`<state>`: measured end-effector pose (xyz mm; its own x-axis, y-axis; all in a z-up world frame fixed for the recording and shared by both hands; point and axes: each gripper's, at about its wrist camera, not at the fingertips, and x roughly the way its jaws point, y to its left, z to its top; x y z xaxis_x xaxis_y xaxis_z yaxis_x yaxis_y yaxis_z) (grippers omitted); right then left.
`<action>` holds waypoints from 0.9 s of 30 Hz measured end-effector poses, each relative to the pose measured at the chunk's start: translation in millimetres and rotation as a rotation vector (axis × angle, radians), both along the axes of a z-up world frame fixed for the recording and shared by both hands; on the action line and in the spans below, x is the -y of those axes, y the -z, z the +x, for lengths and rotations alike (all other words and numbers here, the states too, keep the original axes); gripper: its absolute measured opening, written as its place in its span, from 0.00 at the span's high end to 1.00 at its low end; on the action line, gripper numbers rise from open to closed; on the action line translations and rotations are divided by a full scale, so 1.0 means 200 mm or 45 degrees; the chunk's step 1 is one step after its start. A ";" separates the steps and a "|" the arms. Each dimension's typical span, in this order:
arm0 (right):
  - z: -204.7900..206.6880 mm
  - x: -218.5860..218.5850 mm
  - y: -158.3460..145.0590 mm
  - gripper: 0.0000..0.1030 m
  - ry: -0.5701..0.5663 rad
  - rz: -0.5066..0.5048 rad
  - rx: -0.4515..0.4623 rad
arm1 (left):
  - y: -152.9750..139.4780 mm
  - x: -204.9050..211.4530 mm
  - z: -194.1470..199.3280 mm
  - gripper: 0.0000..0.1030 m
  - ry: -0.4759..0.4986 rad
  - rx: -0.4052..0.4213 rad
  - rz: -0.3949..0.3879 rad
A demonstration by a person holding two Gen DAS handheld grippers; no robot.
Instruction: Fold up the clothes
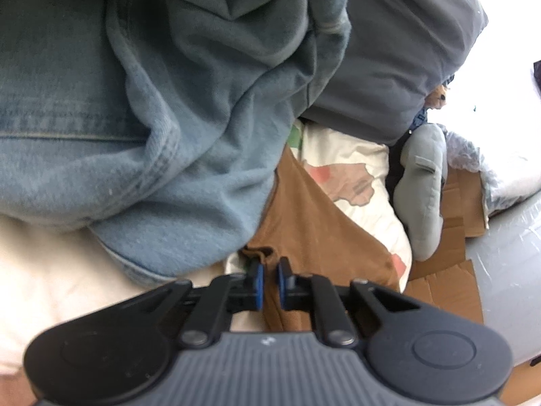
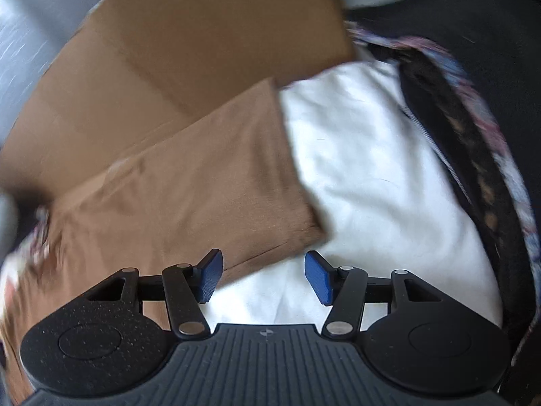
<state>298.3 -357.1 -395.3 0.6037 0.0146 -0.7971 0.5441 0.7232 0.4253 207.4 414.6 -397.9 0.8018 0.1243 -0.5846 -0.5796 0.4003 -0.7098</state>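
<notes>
The brown garment (image 1: 304, 209) is lying stretched across the white bedding (image 2: 365, 169), and everything else here is best placed against it. In the right wrist view its squared, hemmed end (image 2: 297, 165) is resting flat on the bedding with flattened cardboard (image 2: 189, 34) showing beyond it; in the left wrist view a bunched corner (image 1: 258, 253) is sitting just ahead of the left gripper (image 1: 269, 279).

The cloth looks thin, light and limp, so it will likely be sagging and draping from any point it is lifted by rather than holding a shape. It does not look slippery. The hemmed edges and corners seem the sensible places to take it, since a doubled hem gives the pads more to bite on and keeps the fold line straight.

The left gripper is nearly pressed together, its blue pads (image 1: 259, 282) leaving only a narrow gap over the brown cloth; whether fabric is actually being pinched there cannot be told. The right gripper (image 2: 262, 275) is spread wide, holding nothing, hovering over the long edge of the garment near its hemmed end.

To one side of the garment, in the left wrist view, blue denim clothes (image 1: 152, 128) are piled and overlapping its edge, with a dark grey pillow (image 1: 399, 54) behind. On its other side a map-printed cover (image 1: 351, 176) is lying under it, and a grey plush toy (image 1: 422, 196) is resting farther off.
</notes>
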 end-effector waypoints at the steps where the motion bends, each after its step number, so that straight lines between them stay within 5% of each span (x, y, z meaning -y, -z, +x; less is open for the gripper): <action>1: 0.00 0.02 0.01 0.41 0.037 0.017 -0.005 | 0.00 0.00 0.00 0.92 0.004 -0.013 0.010; 5: 0.05 0.05 0.05 0.48 0.052 -0.004 -0.030 | 0.00 -0.01 0.01 0.92 0.027 -0.078 0.069; 9: 0.08 0.07 0.07 0.89 0.049 -0.015 -0.075 | -0.02 -0.03 0.02 0.93 0.054 -0.141 0.134; 10: 0.08 0.08 0.07 0.92 0.051 -0.016 -0.081 | -0.03 -0.03 0.03 0.93 0.061 -0.153 0.150; 21: 0.09 0.06 0.07 0.94 -0.008 -0.117 -0.096 | -0.05 0.00 0.03 0.93 0.071 -0.265 0.277; 27: 0.09 0.05 0.06 0.86 -0.041 -0.164 -0.107 | -0.09 -0.01 0.04 0.88 0.127 -0.317 0.293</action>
<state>316.2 -367.3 -406.5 0.5355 -0.0728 -0.8414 0.5495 0.7866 0.2816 216.0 417.4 -380.9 0.6529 0.2036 -0.7296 -0.6735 0.5968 -0.4362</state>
